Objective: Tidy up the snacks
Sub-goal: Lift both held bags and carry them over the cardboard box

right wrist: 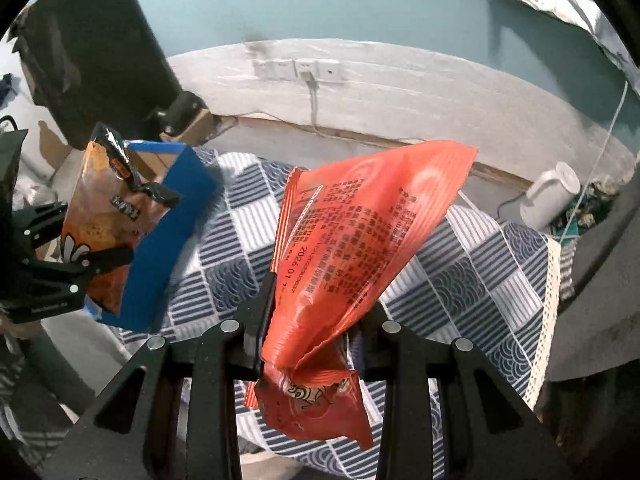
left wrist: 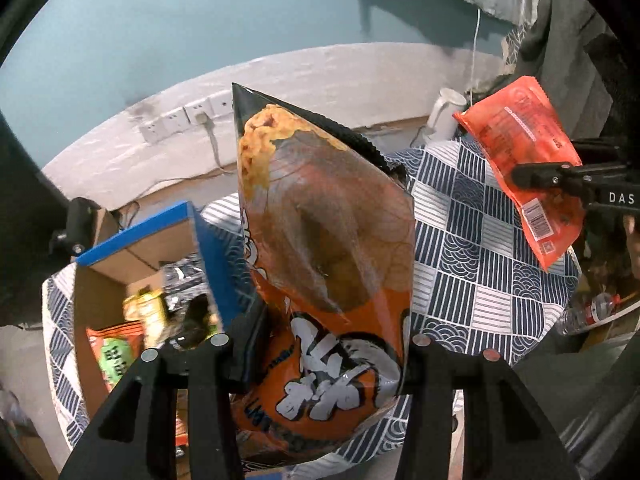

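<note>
My left gripper [left wrist: 324, 344] is shut on a puffy orange and black chip bag [left wrist: 320, 240], held up above the table. The same chip bag [right wrist: 104, 216] shows at the left of the right wrist view, pinched by the left gripper [right wrist: 92, 240]. My right gripper [right wrist: 312, 332] is shut on a thin red-orange snack packet [right wrist: 360, 232], creased where the jaws pinch it. That red-orange packet [left wrist: 528, 176] hangs at the right of the left wrist view in the right gripper [left wrist: 524, 178]. A blue-edged cardboard box [left wrist: 160, 236] at lower left holds several snack packs [left wrist: 148, 316].
The table wears a blue and white patterned cloth [left wrist: 480, 248]. A white mug [right wrist: 552, 196] lies at its far right. The blue box wall [right wrist: 172, 216] stands at the table's left. Wall sockets [right wrist: 300, 70] with a cable sit behind, and a plastic bottle [left wrist: 592, 312] lies at right.
</note>
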